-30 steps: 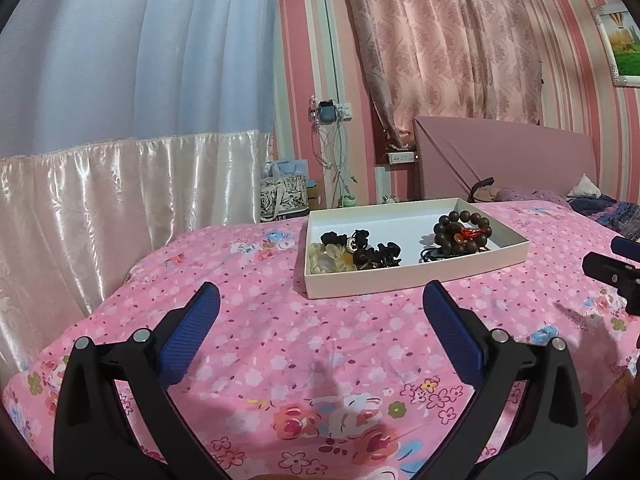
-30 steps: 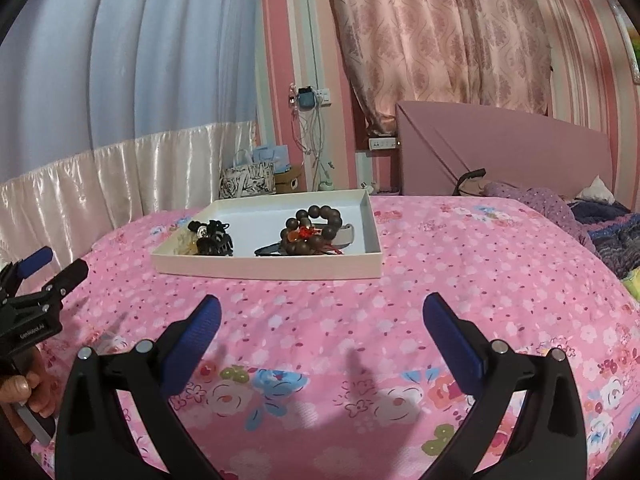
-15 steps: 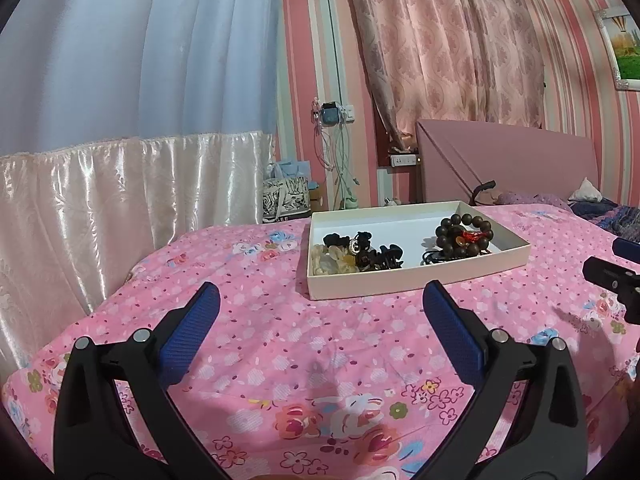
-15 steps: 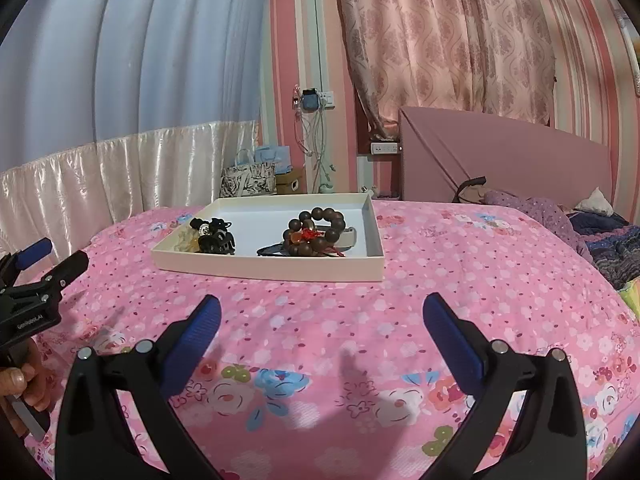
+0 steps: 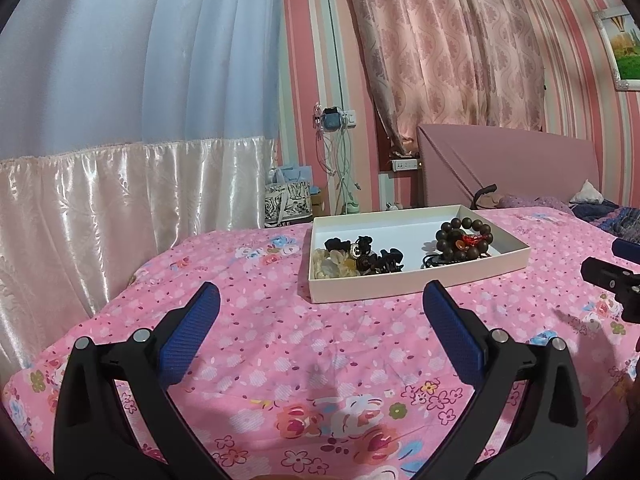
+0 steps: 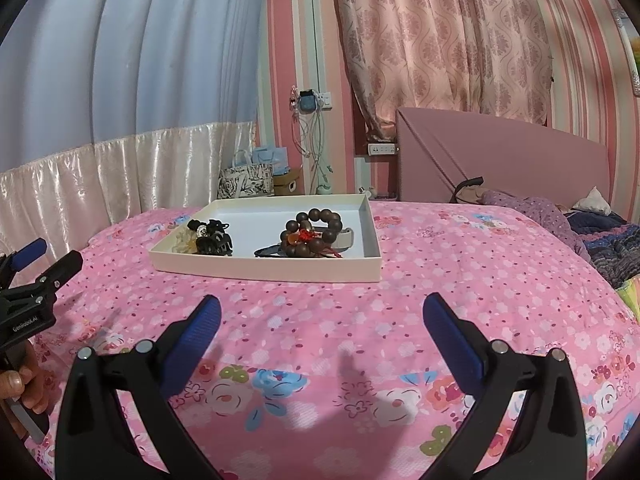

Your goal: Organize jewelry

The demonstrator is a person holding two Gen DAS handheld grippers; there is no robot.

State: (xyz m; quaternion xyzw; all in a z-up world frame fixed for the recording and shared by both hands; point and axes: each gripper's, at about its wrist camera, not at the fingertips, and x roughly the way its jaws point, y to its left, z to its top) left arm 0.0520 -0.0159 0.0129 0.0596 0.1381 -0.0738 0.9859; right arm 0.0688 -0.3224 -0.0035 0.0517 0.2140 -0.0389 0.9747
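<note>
Both grippers — left gripper (image 5: pixel 320 304), right gripper (image 6: pixel 322 312) — spread wide, empty, low in frame. Tray (image 6: pixel 280 270) mid-frame corrals bead bracelet (image 6: pixel 314 232), hair clips (image 6: pixel 212 236) — likely awaiting sorting.

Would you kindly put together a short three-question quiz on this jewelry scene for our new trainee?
1. True or false: the wooden bead bracelet lies inside the shallow white tray.
2. Multiple choice: the left gripper and right gripper are A) both open and holding nothing, B) both shut on hair clips, C) one open, one shut.
3. Short answer: what does the tray rest on?

Key
1. True.
2. A; each pair of jaws stands wide apart, short of the tray.
3. The pink floral bedspread.
</note>
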